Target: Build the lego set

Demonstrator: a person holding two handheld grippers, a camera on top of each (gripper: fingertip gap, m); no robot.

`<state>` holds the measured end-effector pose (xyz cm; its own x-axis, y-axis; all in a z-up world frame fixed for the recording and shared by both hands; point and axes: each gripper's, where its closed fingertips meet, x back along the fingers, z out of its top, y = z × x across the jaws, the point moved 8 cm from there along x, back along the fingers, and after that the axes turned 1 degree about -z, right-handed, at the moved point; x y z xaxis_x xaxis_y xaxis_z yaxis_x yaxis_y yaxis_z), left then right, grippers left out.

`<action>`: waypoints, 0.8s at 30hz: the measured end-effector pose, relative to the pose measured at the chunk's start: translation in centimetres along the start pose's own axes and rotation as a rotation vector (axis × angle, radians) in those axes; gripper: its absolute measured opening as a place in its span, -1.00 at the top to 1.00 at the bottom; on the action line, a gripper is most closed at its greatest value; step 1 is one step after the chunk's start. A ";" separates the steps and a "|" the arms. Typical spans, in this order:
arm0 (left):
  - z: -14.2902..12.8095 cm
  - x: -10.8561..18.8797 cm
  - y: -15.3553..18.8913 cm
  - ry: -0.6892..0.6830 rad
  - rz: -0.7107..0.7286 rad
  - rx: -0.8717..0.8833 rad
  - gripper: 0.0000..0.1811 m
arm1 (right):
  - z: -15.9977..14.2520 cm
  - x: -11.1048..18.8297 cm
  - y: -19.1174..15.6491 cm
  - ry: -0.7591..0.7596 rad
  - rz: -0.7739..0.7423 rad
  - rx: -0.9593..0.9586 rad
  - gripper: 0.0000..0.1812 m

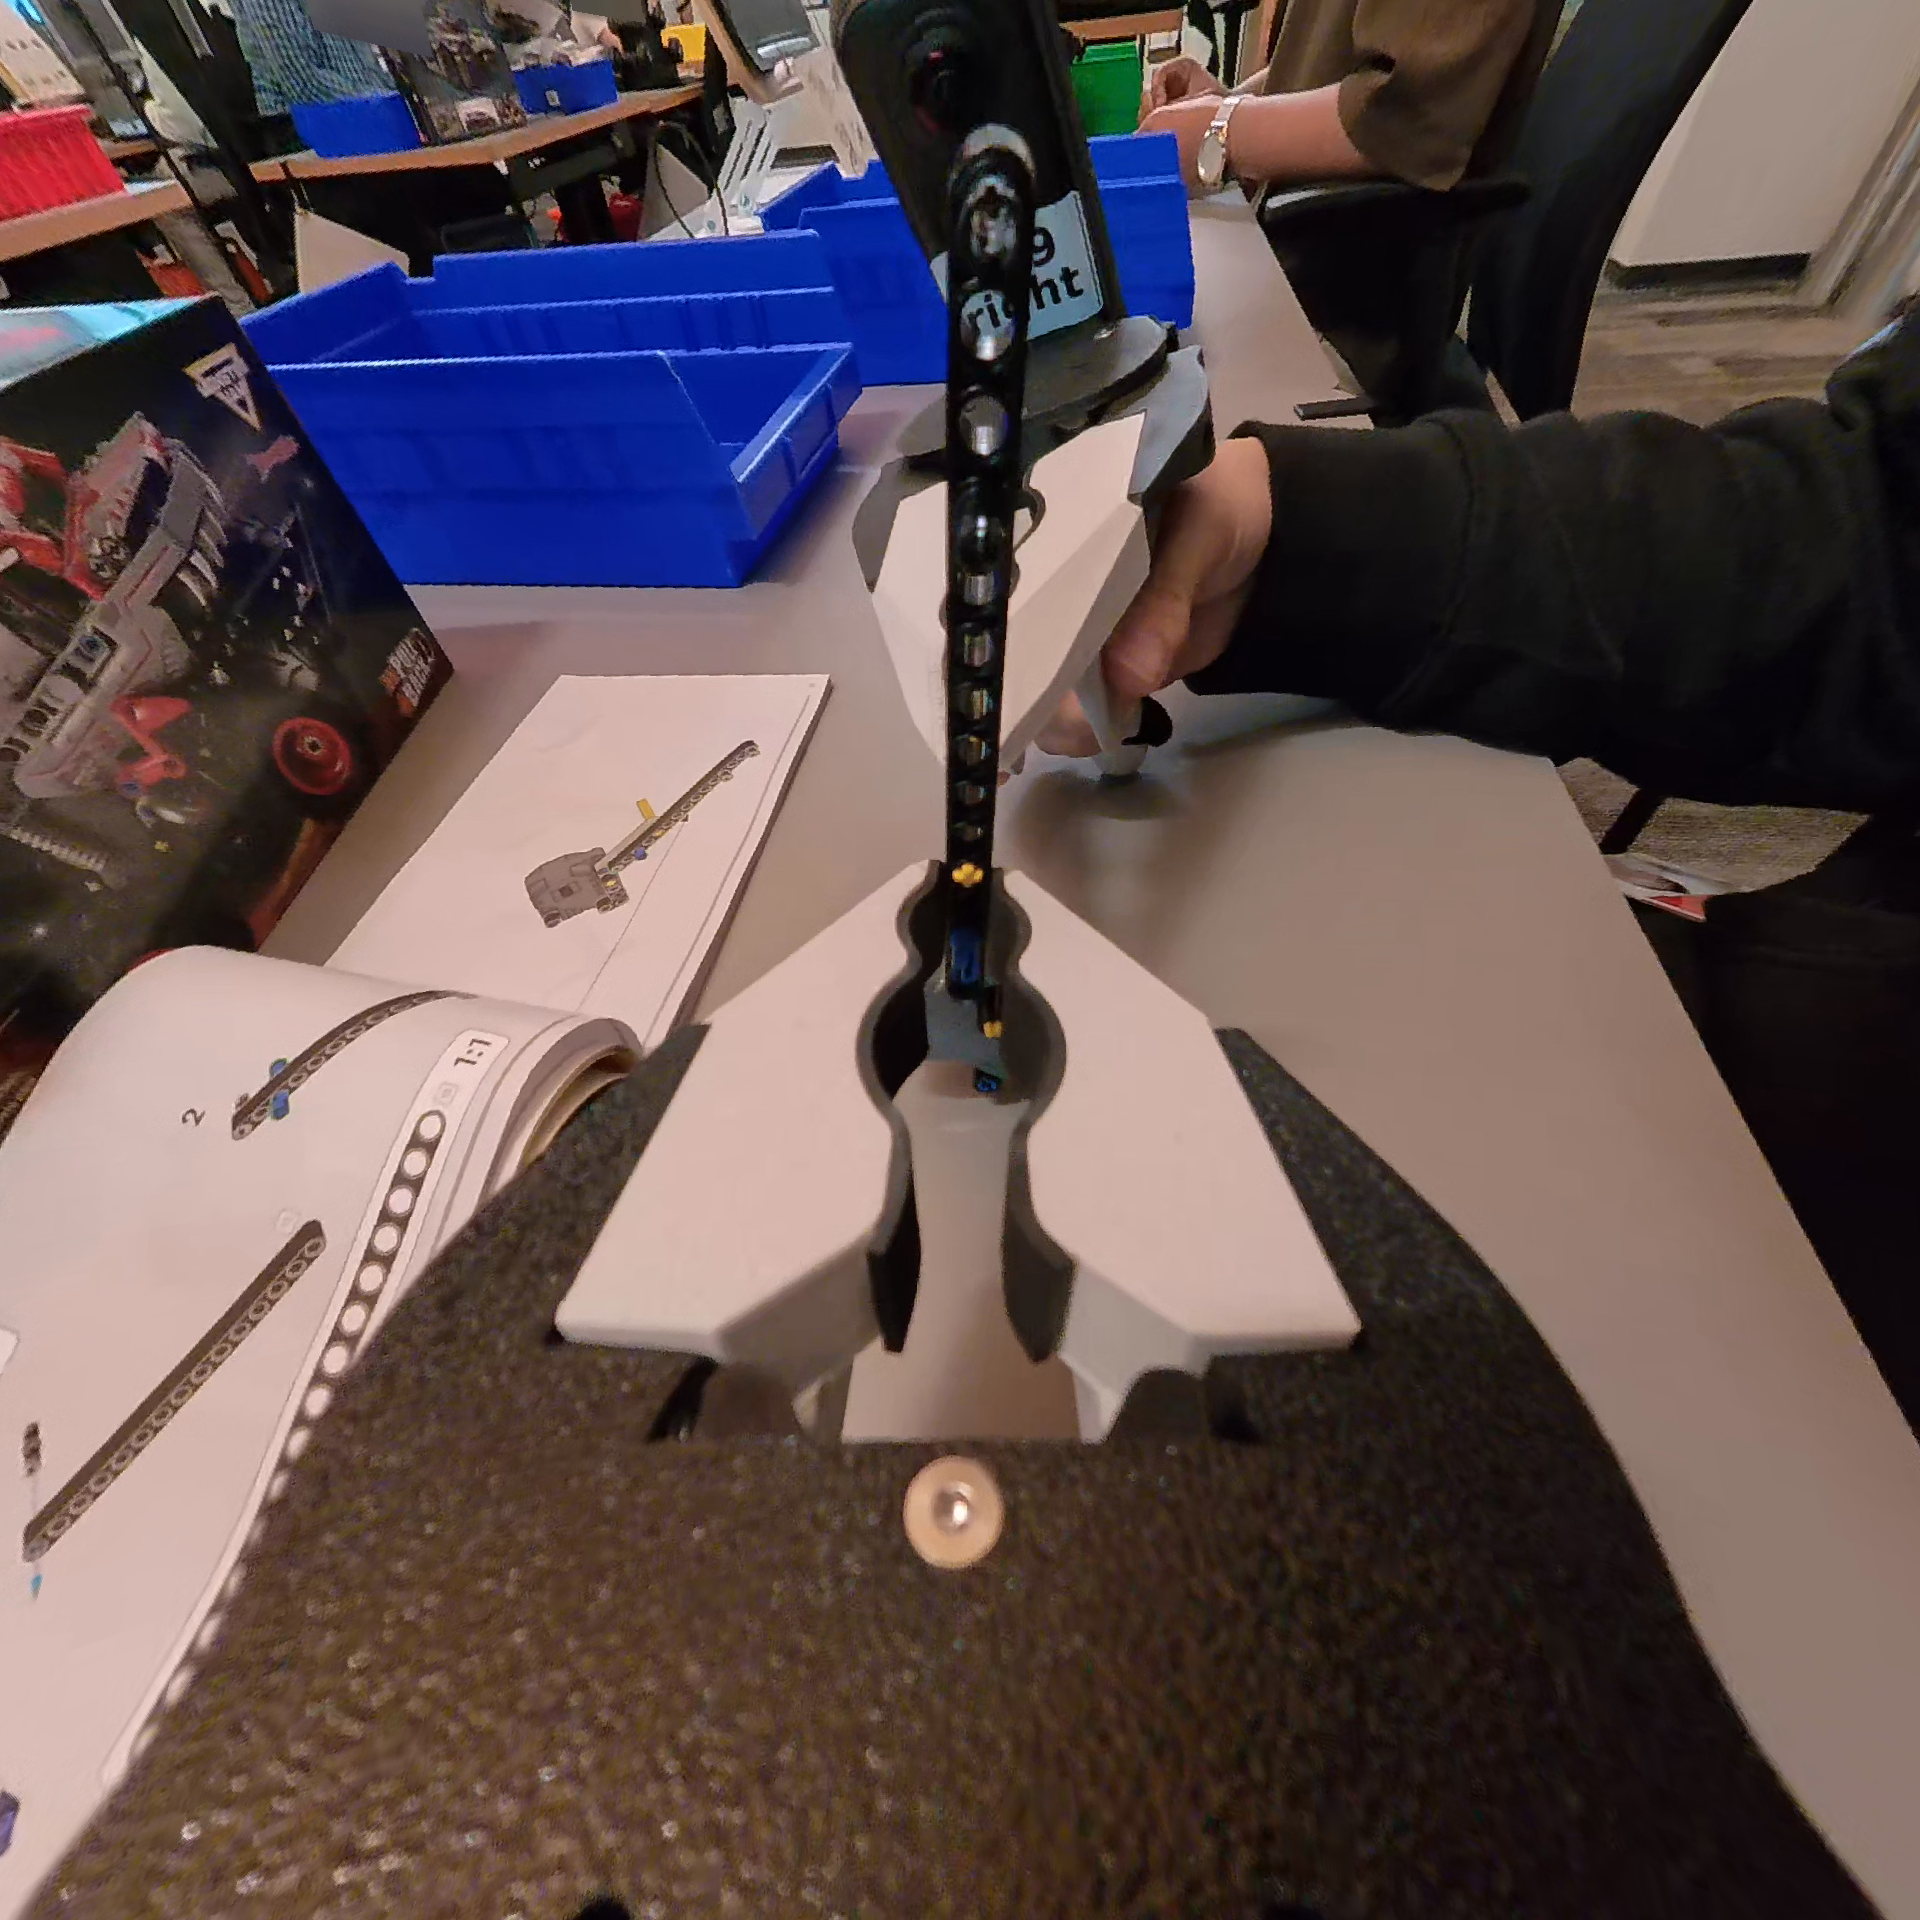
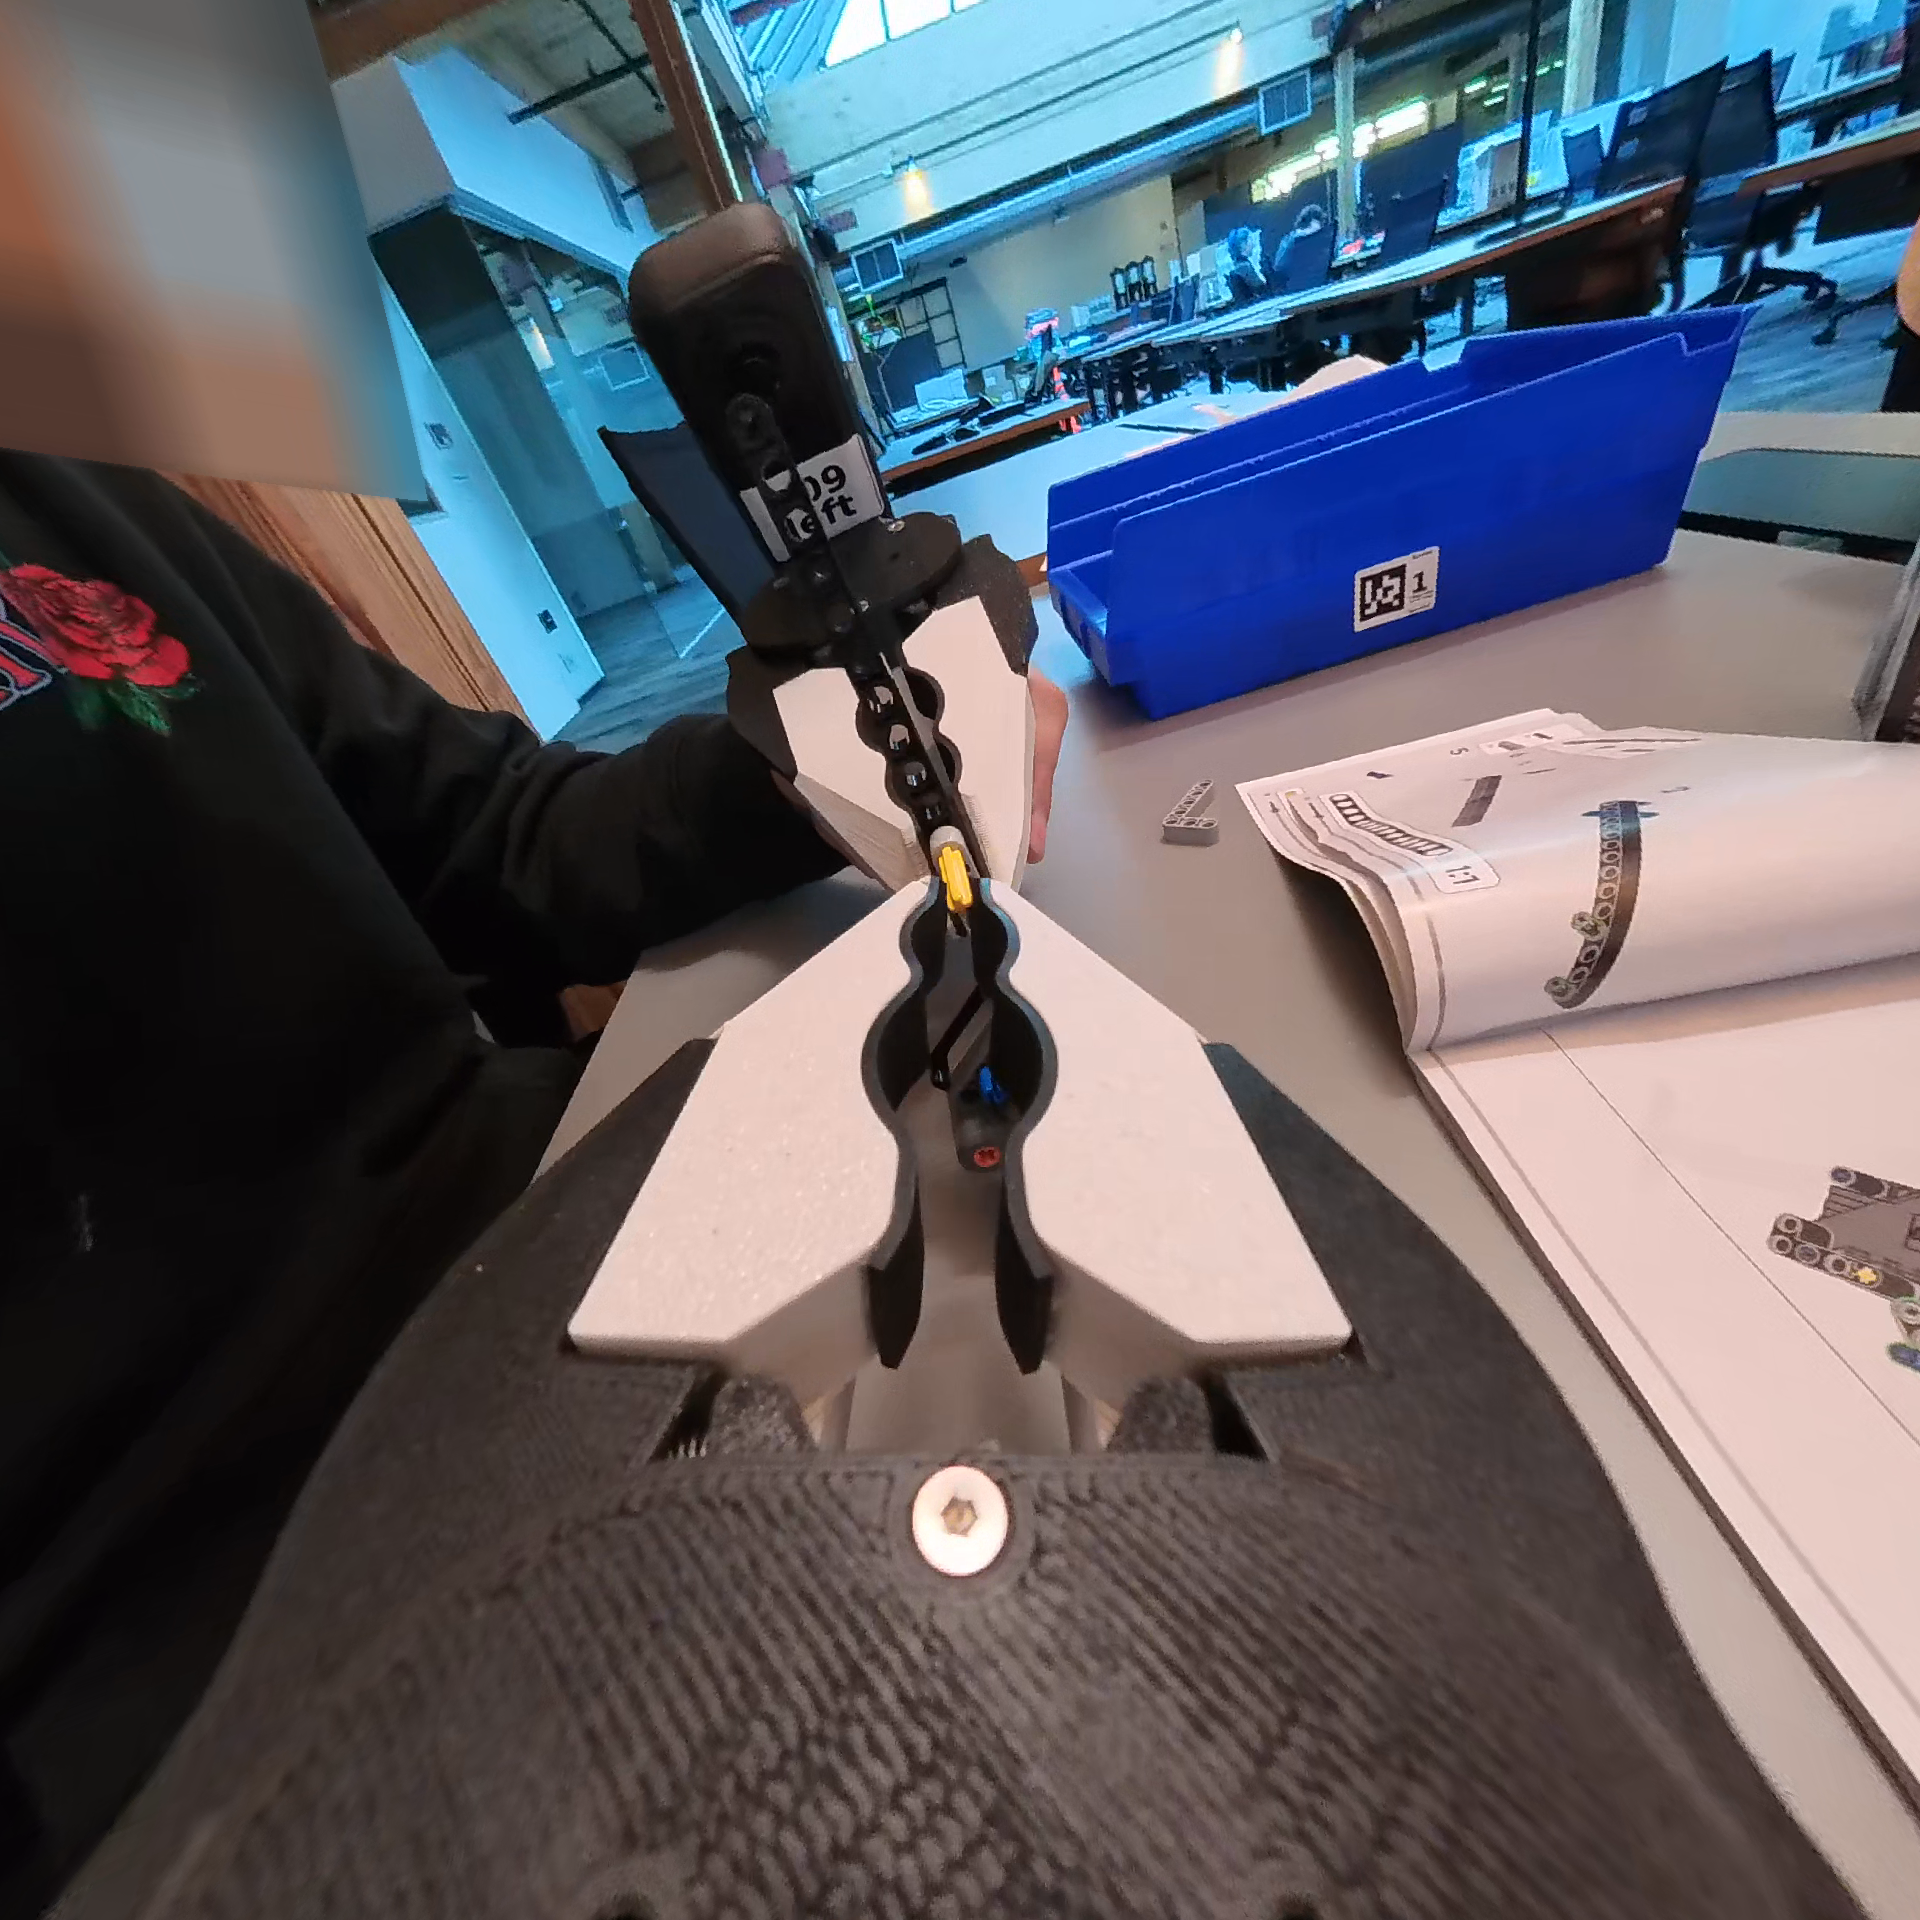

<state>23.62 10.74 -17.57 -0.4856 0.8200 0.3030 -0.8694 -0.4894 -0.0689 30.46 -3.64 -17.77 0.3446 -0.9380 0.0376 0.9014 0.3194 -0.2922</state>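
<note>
A long black holed beam [image 1: 977, 623] stands upright between my two grippers, which face each other tip to tip. My left gripper [image 1: 966, 883] is shut on its lower part. A grey piece [image 1: 951, 1029] and a blue pin [image 1: 966, 956] show through the jaw gap below. In the right wrist view the beam [image 2: 899, 748] rises in front of the left gripper [image 2: 938, 864]. My right gripper [image 2: 951, 896] is shut on a yellow pin [image 2: 951, 871] stuck in the beam. A grey part with a red axle [image 2: 982, 1140] shows below it. The right gripper [image 1: 1003, 771] stands just behind the beam.
An open instruction booklet [image 1: 156, 1299] [image 2: 1662, 862] lies beside the grippers on the grey table [image 1: 1351, 987]. The set's box [image 1: 156, 623] stands at the left. Blue bins [image 1: 561, 457] [image 2: 1403, 520] sit behind. A small grey angled beam [image 2: 1190, 821] lies loose. A seated person's arm [image 1: 1299, 125] is at the far end. My two grippers' fingertips are within a few centimetres of each other.
</note>
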 end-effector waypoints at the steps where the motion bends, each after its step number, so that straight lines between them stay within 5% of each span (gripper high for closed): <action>1: 0.0 0.0 0.0 -0.001 -0.004 0.007 0.94 | 0.0 0.0 0.0 -0.002 -0.001 0.007 0.98; 24: -1.0 -0.3 -0.3 0.025 -0.041 0.081 0.93 | -0.1 -0.4 -0.6 -0.101 -0.085 0.267 0.97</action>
<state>23.87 10.96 -18.60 -0.4530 0.8464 0.2799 -0.8786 -0.4771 0.0205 29.80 -3.50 -17.68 0.2771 -0.9490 0.1504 0.9606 0.2770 -0.0223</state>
